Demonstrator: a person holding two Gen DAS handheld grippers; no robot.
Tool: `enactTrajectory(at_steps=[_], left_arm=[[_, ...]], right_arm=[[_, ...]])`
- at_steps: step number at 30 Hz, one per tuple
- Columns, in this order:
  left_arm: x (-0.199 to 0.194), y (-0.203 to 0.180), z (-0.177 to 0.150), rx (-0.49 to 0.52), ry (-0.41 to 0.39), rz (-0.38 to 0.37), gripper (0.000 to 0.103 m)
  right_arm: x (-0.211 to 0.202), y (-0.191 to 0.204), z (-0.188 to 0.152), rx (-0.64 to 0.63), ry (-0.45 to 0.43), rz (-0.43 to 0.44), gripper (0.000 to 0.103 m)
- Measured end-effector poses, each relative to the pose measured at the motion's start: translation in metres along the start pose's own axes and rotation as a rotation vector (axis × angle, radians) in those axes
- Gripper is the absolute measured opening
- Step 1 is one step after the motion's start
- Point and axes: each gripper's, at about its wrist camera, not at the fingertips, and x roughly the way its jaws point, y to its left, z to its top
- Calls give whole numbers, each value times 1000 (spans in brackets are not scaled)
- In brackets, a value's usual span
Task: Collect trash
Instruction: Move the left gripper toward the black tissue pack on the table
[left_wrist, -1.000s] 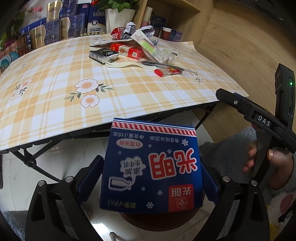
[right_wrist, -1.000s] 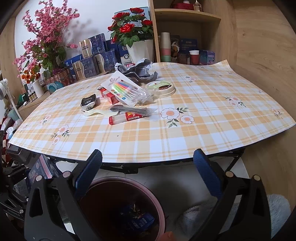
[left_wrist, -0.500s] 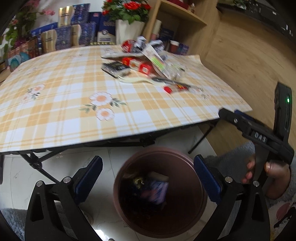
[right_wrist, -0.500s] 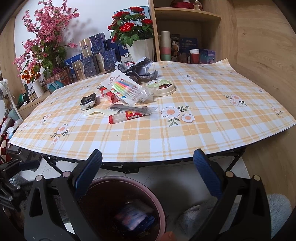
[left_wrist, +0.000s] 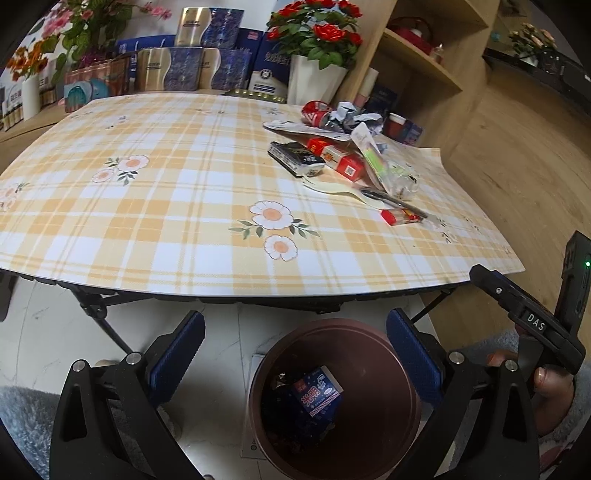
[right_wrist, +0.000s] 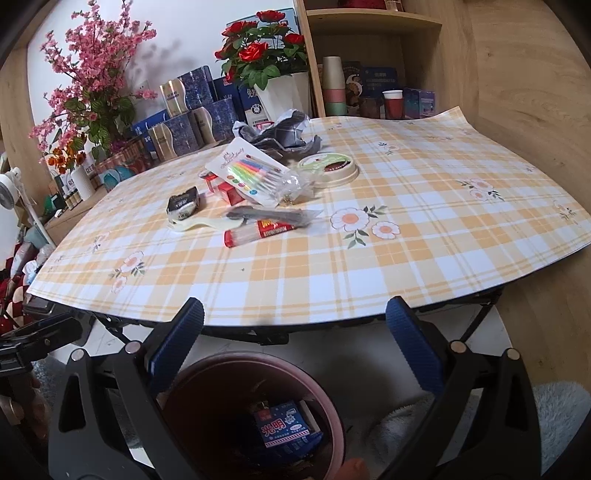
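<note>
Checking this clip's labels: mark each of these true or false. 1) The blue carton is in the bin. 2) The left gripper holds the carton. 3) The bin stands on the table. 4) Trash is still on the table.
1) True: the carton lies inside the bin.
2) False: the left gripper is open and holds nothing.
3) False: the bin stands on the floor, by the table edge.
4) True: a red tube and other litter lie there.
</note>
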Motion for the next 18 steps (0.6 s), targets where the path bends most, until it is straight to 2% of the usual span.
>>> enactTrajectory(at_steps=[4, 10, 13, 15, 18], left_arm=[[-2, 0, 16, -20, 11, -24, 95], [19, -5, 67, -63, 26, -47, 88], [43, -2, 96, -143, 56, -70, 83], [63, 3, 114, -213, 83, -81, 77], [92, 6, 135, -281, 110, -71, 75]], right_arm=[[-2, -7, 12, 11, -25, 8, 97], [3, -24, 36, 38, -22, 36, 97], [9, -27, 44, 17, 4, -34, 97], [15, -30, 46, 24, 22, -38, 97], [22, -34, 46, 44, 44, -37, 97]])
